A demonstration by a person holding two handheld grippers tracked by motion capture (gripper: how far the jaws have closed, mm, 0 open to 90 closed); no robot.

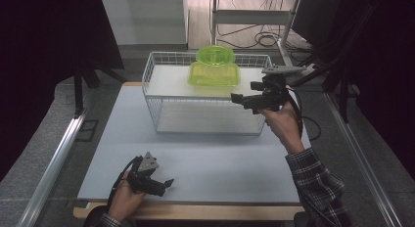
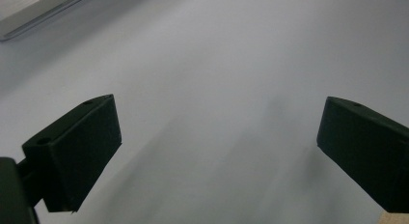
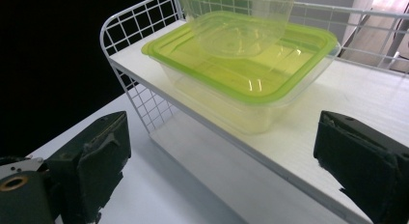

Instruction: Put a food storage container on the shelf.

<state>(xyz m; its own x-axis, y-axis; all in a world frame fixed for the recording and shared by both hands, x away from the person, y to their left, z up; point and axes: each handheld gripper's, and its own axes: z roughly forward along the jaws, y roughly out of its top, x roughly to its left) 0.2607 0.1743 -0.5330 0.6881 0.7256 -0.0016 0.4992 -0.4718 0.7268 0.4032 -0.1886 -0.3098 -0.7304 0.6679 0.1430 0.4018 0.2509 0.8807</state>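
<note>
A rectangular clear container with a green lid (image 1: 214, 74) (image 3: 243, 64) rests on the top shelf of a white wire rack (image 1: 161, 87) (image 3: 130, 35). A round green-lidded tub (image 1: 214, 55) (image 3: 236, 16) stands on top of it. My right gripper (image 1: 243, 97) (image 3: 222, 151) hovers open just in front of the rack's right side, jaws wide apart and facing the rectangular container. My left gripper (image 1: 165, 184) (image 2: 217, 151) is open low over the grey table mat (image 1: 210, 163) (image 2: 217, 64) near the front left edge, with nothing between its jaws.
The rack has a lower white shelf (image 1: 205, 117) with nothing on it. Metal rails (image 1: 54, 163) run along both sides of the table. Cables and a desk frame (image 1: 254, 21) lie on the floor behind.
</note>
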